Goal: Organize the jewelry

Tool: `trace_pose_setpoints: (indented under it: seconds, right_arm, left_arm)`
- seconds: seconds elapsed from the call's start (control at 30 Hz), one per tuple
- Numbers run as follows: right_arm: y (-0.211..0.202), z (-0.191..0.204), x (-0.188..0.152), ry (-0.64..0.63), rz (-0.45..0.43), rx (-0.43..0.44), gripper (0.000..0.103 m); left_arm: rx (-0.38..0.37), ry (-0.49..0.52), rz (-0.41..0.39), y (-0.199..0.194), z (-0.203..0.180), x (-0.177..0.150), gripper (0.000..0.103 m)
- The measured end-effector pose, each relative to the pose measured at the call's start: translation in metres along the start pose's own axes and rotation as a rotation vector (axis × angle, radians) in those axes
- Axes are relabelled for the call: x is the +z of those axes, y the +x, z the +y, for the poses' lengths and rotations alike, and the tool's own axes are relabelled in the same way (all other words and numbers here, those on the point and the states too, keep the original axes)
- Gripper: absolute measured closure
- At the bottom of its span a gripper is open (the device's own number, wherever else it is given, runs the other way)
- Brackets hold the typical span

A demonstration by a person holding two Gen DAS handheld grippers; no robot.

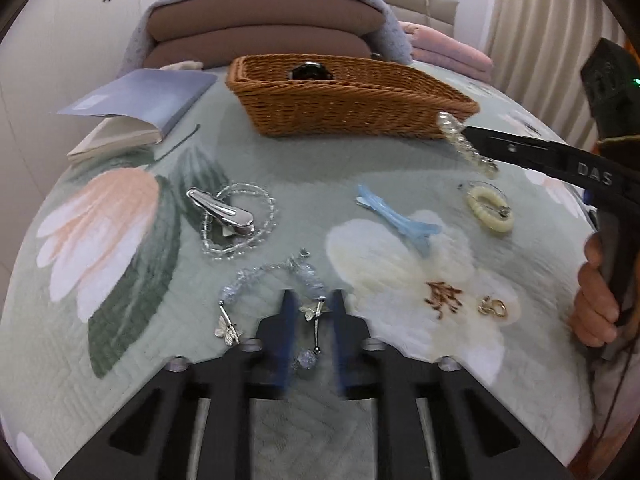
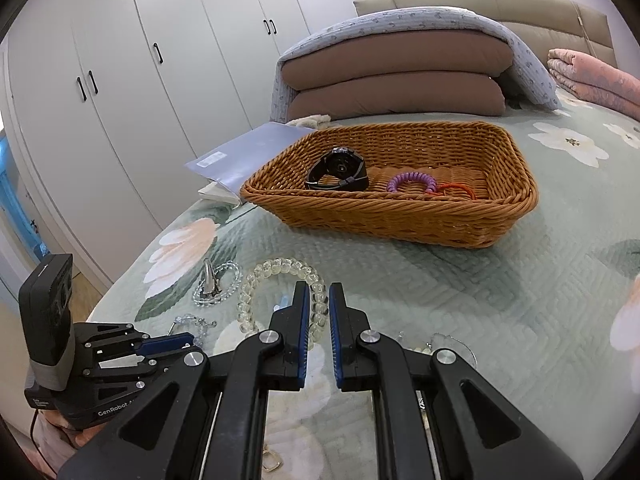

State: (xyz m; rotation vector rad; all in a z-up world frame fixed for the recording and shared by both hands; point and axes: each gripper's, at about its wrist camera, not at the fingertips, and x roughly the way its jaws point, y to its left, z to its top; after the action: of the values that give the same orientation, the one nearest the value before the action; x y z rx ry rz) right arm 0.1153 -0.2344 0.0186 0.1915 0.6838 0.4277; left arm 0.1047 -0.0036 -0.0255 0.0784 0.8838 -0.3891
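Step in hand, as I judge it: two pickups under way, one per hand. The right gripper (image 2: 319, 304) holds a clear bead bracelet (image 2: 256, 280) off the quilt (image 2: 440, 280), fingers narrow, pinching one side of the loop; the rest hangs left of the tips. Next move for it: carry over the basket (image 2: 384, 216) rim and let go inside, where a watch (image 2: 338, 174) and a purple coil (image 2: 408, 182) already lie.

The left gripper (image 1: 312, 312) sits low over a blue-bead chain with butterfly charms (image 1: 272, 276). Fingers narrow, slightly apart, blurred; one charm lies between them, not pinched. It needs to descend and close squarely on the chain.
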Motion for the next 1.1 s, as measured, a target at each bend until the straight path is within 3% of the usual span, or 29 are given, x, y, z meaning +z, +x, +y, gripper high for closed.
trace_pose_setpoints:
  seconds: [0.17,0.3,0.57,0.8,0.97,1.1]
  right_arm:
    - [-0.003,-0.001,0.001,0.003,-0.014,0.006,0.092]
    - [-0.009,-0.002,0.004,0.014,-0.034,0.015,0.092]
    - [-0.025,-0.004,0.014,0.025,-0.075,-0.013,0.092]
    - [-0.039,-0.006,0.037,0.032,-0.106,-0.062,0.092]
    - [-0.038,-0.015,0.066,0.024,-0.134,-0.112,0.095]
    - [-0.026,-0.025,0.079,-0.005,-0.061,-0.094,0.095]
  left_arm:
    - [-0.013,0.006,-0.057,-0.011,-0.001,0.001,0.089]
    - [-0.103,-0.028,-0.154,-0.035,0.006,0.004,0.089]
    - [-0.224,-0.119,-0.251,-0.060,0.024,0.029,0.089]
    - [-0.225,-0.075,-0.320,-0.080,0.014,0.072,0.089]
    - [-0.225,-0.062,-0.350,-0.069,0.006,0.126,0.089]
    - [-0.239,-0.078,-0.371,-0.049,0.006,0.167,0.089]
